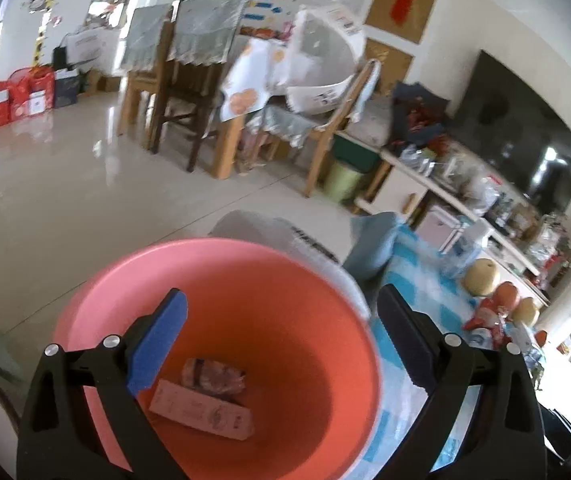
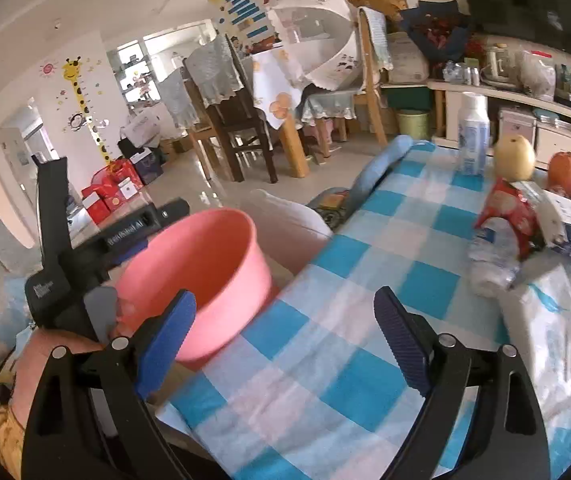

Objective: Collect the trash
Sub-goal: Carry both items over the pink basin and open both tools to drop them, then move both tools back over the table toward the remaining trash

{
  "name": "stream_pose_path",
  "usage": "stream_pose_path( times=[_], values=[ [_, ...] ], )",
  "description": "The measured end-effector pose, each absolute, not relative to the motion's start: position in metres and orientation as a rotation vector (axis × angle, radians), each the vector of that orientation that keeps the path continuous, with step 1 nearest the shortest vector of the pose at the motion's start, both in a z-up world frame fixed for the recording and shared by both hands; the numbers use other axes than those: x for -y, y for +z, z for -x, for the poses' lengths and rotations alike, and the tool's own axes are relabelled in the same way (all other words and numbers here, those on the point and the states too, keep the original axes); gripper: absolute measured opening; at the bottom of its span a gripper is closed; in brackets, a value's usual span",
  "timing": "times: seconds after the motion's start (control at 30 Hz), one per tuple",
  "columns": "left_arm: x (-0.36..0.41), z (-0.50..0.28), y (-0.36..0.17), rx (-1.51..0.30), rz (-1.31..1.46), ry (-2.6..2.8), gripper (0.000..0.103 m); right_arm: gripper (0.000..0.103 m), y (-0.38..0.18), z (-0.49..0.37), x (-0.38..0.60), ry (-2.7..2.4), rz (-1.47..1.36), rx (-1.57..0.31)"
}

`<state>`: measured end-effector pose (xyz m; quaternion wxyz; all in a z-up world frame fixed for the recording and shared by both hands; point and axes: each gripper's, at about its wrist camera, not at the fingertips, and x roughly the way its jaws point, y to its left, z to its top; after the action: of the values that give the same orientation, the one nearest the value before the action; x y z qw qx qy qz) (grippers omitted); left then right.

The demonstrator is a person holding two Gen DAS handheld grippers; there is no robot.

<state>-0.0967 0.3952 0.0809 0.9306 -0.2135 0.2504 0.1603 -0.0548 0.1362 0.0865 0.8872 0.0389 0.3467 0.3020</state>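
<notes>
A pink basin (image 1: 221, 276) fills the lower left wrist view; inside lie a flat pinkish carton (image 1: 201, 410) and a crumpled wrapper (image 1: 213, 376). My left gripper (image 1: 281, 304) looks open, its fingers spread astride the basin's near rim; whether it grips the rim is hidden. In the right wrist view the basin (image 2: 205, 264) hangs beside the checked table (image 2: 365, 280), with the left gripper's body against it. My right gripper (image 2: 285, 304) is open and empty over the cloth. A red snack wrapper (image 2: 509, 216), a crushed clear bottle (image 2: 493, 260) and a white bag (image 2: 545, 320) lie at the right.
Pears (image 2: 513, 156) and an orange fruit (image 2: 563, 174) stand beside a white bottle (image 2: 473, 136) at the table's far end. Dining chairs (image 2: 237, 128), a green bin (image 2: 411, 122) and a cluttered TV shelf (image 1: 485, 200) lie beyond.
</notes>
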Motion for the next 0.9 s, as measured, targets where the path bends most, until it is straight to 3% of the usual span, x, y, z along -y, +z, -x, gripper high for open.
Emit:
stream_pose_path(
  times=[0.9],
  values=[
    [-0.259,0.06,0.079,-0.63,0.249,0.056,0.096,0.09,0.085,0.082,-0.026,0.46,-0.076,-0.668]
  ],
)
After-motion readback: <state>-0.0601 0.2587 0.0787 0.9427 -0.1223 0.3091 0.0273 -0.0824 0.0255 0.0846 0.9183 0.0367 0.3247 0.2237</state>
